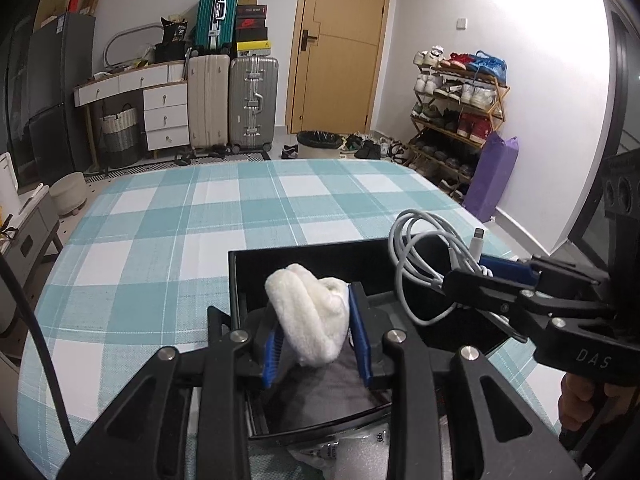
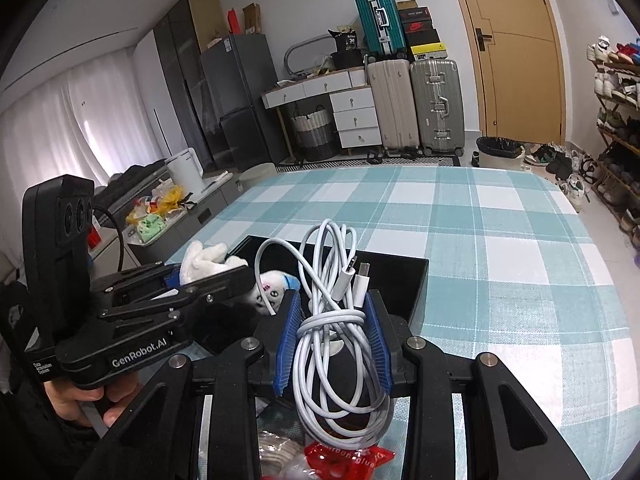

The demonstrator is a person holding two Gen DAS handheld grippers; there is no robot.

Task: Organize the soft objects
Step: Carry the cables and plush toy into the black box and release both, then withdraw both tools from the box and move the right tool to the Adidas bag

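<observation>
My left gripper (image 1: 316, 340) is shut on a white fluffy cloth (image 1: 308, 312) and holds it over the black open box (image 1: 304, 256) on the checked bed. The cloth also shows in the right wrist view (image 2: 204, 260), held in the left gripper (image 2: 208, 276). My right gripper (image 2: 334, 340) is shut on a coiled white charging cable (image 2: 332, 320) above the same box (image 2: 416, 284). The cable also shows in the left wrist view (image 1: 424, 260), held in the right gripper (image 1: 480, 272). A small white plush toy (image 2: 272, 290) with blue trim lies in the box.
The teal and white checked bedspread (image 1: 200, 220) spreads beyond the box. A red packet (image 2: 348, 460) and a plastic bag lie near the front edge. Suitcases (image 1: 232, 100), drawers, a door, a bin (image 1: 320, 144) and a shoe rack (image 1: 456, 112) stand at the far wall.
</observation>
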